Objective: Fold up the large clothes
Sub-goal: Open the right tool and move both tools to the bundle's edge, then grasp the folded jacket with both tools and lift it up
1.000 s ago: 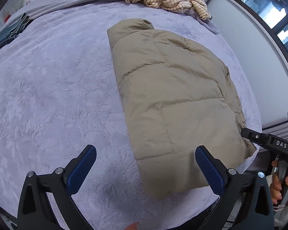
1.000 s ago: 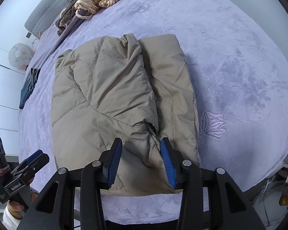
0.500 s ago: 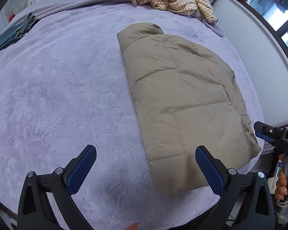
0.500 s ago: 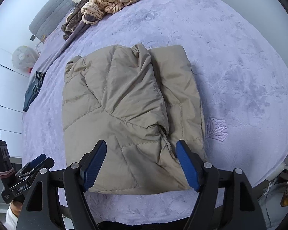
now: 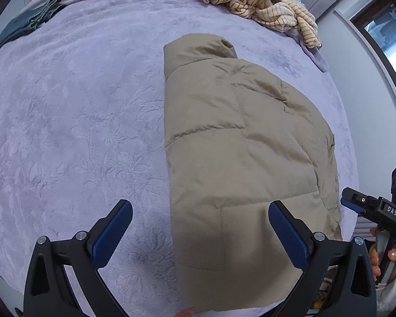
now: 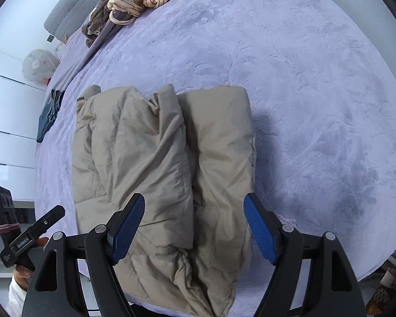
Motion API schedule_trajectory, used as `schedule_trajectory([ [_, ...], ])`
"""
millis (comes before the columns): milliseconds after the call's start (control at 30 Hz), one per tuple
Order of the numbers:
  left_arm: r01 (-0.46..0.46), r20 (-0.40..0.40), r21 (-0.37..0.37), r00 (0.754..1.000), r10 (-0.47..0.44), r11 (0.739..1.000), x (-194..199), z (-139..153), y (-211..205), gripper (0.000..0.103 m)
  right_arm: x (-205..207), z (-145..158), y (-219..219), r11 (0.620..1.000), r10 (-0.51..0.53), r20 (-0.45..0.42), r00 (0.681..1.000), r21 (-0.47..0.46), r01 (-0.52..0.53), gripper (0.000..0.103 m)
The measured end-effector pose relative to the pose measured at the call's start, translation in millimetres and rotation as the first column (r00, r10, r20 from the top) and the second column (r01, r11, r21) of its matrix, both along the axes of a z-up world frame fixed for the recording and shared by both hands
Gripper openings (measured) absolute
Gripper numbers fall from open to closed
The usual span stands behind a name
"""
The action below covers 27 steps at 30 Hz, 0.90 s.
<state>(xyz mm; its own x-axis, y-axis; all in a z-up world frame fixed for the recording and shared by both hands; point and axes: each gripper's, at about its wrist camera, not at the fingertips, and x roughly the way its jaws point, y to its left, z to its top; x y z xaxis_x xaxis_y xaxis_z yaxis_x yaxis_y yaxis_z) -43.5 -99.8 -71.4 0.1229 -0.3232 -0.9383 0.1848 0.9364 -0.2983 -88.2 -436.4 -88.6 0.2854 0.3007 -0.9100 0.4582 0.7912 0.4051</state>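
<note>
A tan puffer jacket [image 5: 240,153] lies folded lengthwise on the lavender bed [image 5: 79,121], collar at the far end. My left gripper [image 5: 200,232] is open and empty above the jacket's near left edge. My right gripper [image 6: 194,229] is open and empty just above the jacket's near hem [image 6: 171,185], where a sleeve is folded over the body. The right gripper also shows at the right edge of the left wrist view [image 5: 369,208]; the left gripper shows at the lower left of the right wrist view [image 6: 34,235].
A heap of striped cream clothes [image 5: 264,2] lies at the bed's far end. A folded dark garment [image 5: 23,23] lies at the far left. A window [image 5: 390,37] and wall stand to the right, white drawers [image 6: 8,121] to the left.
My right gripper has opened, let go of the jacket's hem and drawn back a little. My left gripper stays open and has shifted right over the jacket's near edge.
</note>
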Motion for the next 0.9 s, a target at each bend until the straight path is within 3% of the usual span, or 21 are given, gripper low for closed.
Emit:
schedule_trajectory([
  [33,-0.005,-0.013,-0.014,1.0,0.004,1.0,2,-5,-1,0.103,-1,-4,-6,1.0,-0.006,0.004,1.0,0.017,0.006,0.088],
  [267,-0.016,-0.061,-0.062,0.998,0.012,0.998,11,-27,-12,0.103,3,-35,-39,0.984,-0.026,0.023,0.999,0.177,0.021,0.089],
  [533,-0.003,-0.115,-0.182,0.993,-0.018,0.983,24,-41,-17,0.103,16,-93,-54,0.931,-0.061,0.027,0.998,0.361,0.047,0.092],
  [600,-0.003,-0.133,-0.216,0.991,-0.026,0.976,29,-47,-19,0.103,19,-107,-56,0.908,-0.082,0.034,0.996,0.414,0.061,0.092],
  [633,-0.008,-0.143,-0.232,0.989,-0.026,0.973,31,-50,-18,0.103,20,-113,-57,0.882,-0.104,0.042,0.994,0.465,0.073,0.098],
  [667,-0.016,-0.155,-0.249,0.988,-0.024,0.968,34,-53,-17,0.103,21,-117,-58,0.848,-0.126,0.06,0.99,0.524,0.076,0.103],
  [767,-0.039,-0.188,-0.302,0.982,-0.019,0.953,43,-61,-10,0.103,24,-116,-56,0.728,-0.19,0.125,0.974,0.684,0.055,0.103],
  [800,-0.042,-0.195,-0.316,0.981,-0.021,0.948,46,-63,-8,0.103,27,-113,-55,0.718,-0.185,0.142,0.972,0.695,0.036,0.103],
  [900,-0.052,-0.196,-0.365,0.98,-0.022,0.93,58,-67,1,0.103,37,-101,-48,0.754,-0.09,0.161,0.983,0.656,-0.038,0.103],
])
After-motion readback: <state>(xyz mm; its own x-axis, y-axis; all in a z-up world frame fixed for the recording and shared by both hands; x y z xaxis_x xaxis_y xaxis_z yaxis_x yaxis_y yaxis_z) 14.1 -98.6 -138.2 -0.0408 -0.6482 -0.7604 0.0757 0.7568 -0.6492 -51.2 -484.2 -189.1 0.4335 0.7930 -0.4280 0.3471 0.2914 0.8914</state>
